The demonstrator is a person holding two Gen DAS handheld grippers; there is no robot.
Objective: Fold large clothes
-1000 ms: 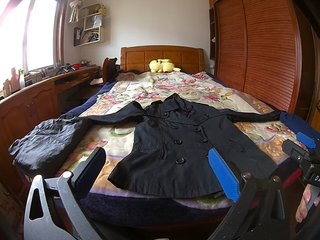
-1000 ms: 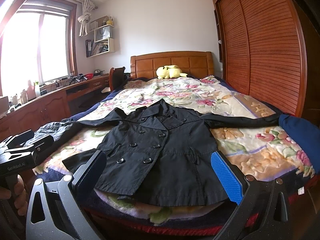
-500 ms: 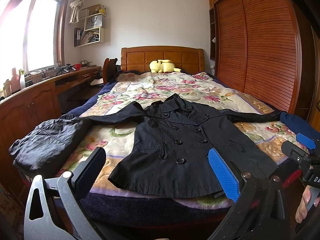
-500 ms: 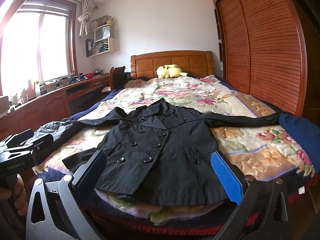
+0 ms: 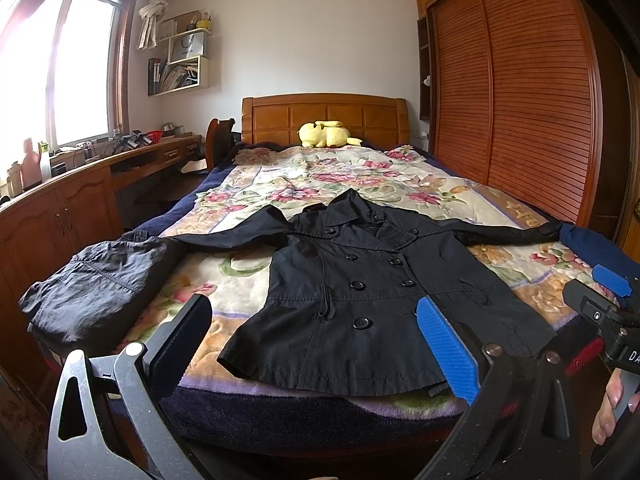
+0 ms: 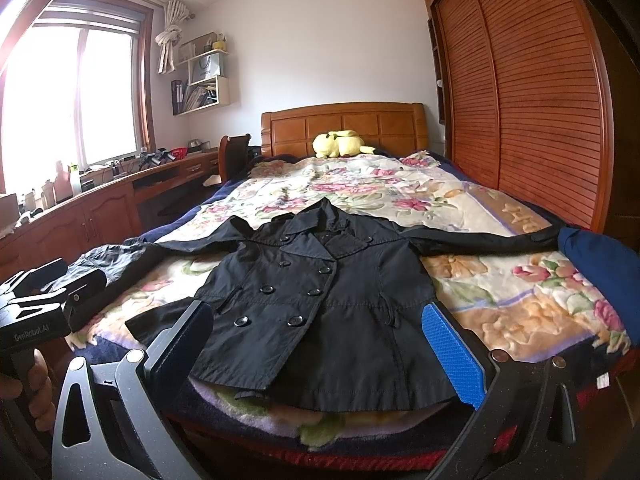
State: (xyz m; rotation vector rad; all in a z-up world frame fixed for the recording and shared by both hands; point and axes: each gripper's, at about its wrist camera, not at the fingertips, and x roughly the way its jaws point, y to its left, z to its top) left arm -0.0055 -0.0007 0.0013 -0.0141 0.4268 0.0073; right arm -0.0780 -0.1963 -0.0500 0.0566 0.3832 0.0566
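black double-breasted coat (image 5: 360, 292) spread face-up and buttoned across the foot of the bed (image 5: 280, 408), hem at the near edge, sleeves stretched toward both side edges, one cuff reaching a crumpled dark garment (image 5: 96, 284) at the near left corner. nothing folded yet, so apparently the very start. left gripper (image 5: 312, 344) and right gripper (image 6: 316, 344) both spread wide, holding nothing, short of the hem. next, probably: reach to a sleeve, pinch near the cuff, bring it over the chest.

Left tongs (image 5: 312, 344) spread wide, right tongs (image 6: 320, 344) likewise, both empty
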